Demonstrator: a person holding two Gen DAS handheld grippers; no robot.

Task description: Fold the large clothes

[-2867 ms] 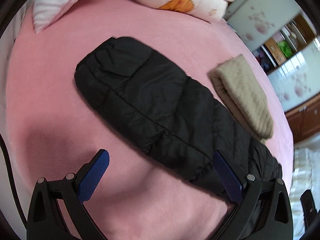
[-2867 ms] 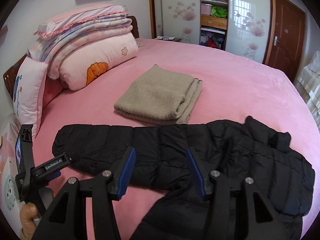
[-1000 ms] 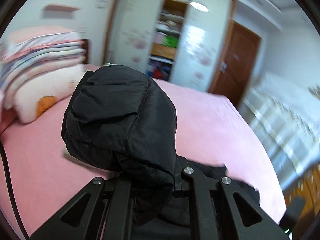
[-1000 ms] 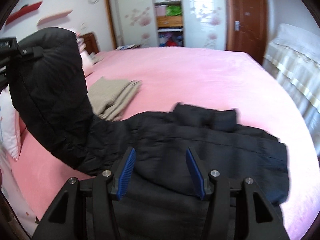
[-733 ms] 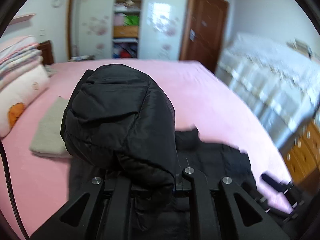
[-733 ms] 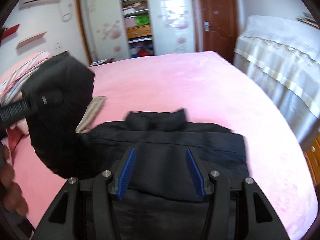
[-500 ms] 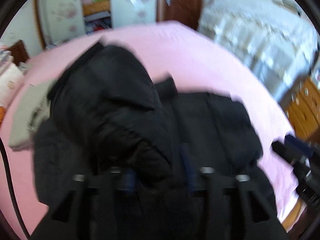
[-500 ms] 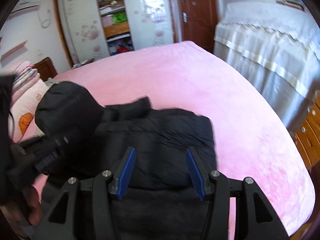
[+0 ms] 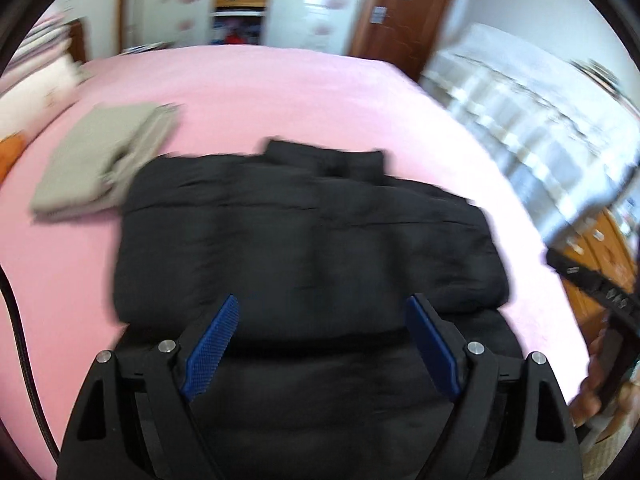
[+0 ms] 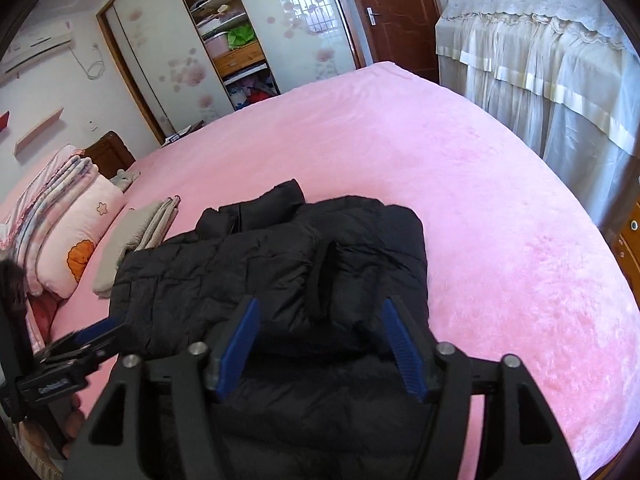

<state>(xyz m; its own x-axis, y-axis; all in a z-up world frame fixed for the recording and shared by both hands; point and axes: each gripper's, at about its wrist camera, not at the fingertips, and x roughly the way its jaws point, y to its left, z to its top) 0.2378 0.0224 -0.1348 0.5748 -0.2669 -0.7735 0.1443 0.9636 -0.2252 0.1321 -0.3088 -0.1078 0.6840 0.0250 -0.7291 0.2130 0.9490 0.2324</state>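
Lying folded on the pink plush bed cover point(image 10: 460, 184): the black quilted puffer jacket point(image 10: 280, 264), sleeves turned in over the body, collar pointing toward the far wardrobe with flowered sliding doors point(image 10: 180, 60). Hovering over the jacket's near part: the left gripper point(image 9: 320, 322), blue pads set wide, jaws having just been opening, nothing pinched between them, only jacket fabric showing below the gap. Hanging likewise above the near hem: the right gripper point(image 10: 320, 320), blue pads spread fairly wide, jaws having just been opening further, gripping nothing, a dark sleeve fold showing under the gap. Resting just beside the jacket's left shoulder, possibly touching it: a folded beige knitted garment point(image 9: 100, 160). Stacked at the head of the bed, well apart from the jacket: pink and white folded quilts with an orange pumpkin print point(image 10: 76, 236). Showing at the right edge of the left wrist view: a hand point(image 9: 600, 384) around the other gripper's black handle.
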